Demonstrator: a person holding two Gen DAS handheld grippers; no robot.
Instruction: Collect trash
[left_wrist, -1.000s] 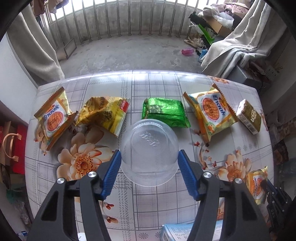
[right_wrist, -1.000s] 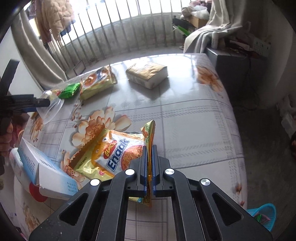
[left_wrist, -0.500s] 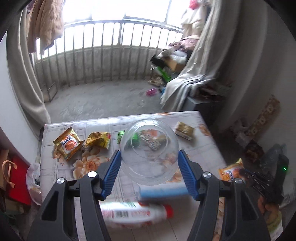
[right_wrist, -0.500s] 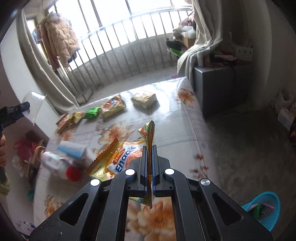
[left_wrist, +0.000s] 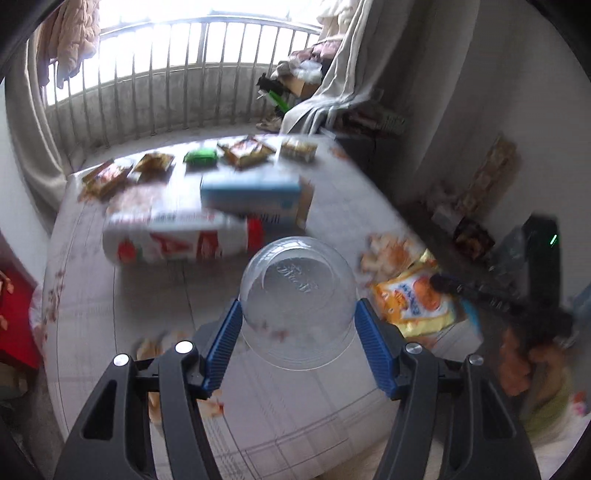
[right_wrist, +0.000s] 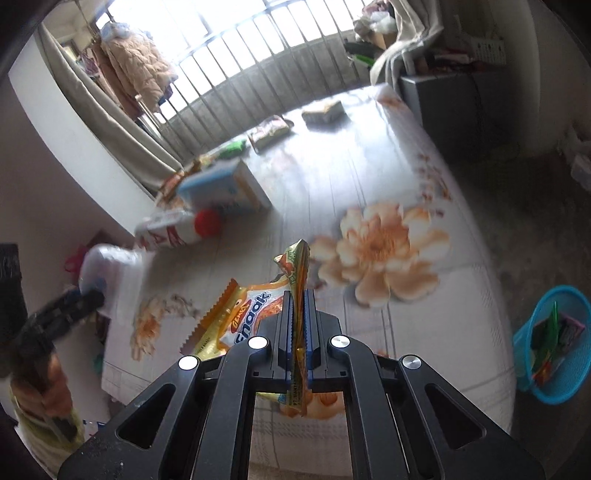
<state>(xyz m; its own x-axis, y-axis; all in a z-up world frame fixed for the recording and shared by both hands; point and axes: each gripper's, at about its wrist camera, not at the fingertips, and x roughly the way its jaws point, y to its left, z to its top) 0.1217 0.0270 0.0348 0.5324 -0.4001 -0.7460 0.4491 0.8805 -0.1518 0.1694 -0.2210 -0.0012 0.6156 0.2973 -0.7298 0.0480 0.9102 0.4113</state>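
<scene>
My left gripper (left_wrist: 297, 319) is shut on a clear plastic cup (left_wrist: 297, 306), held above the flowered table (left_wrist: 122, 295); it also shows at the left of the right wrist view (right_wrist: 110, 266). My right gripper (right_wrist: 297, 306) is shut on an orange Enaak snack wrapper (right_wrist: 255, 314) and holds it above the table's near end; the wrapper also shows in the left wrist view (left_wrist: 413, 299). A blue trash basket (right_wrist: 554, 384) with wrappers in it stands on the floor to the right of the table.
On the table lie a white bottle with a red cap (left_wrist: 177, 240), a blue and white box (left_wrist: 255, 195), and at the far end several snack packets (left_wrist: 243, 151) and a green packet (left_wrist: 199, 157). A grey cabinet (right_wrist: 461, 110) stands beyond the table.
Both grippers have lifted and pulled back from the far end of the table toward its near end, each keeping its load. The blue basket has come closer in the right wrist view.
</scene>
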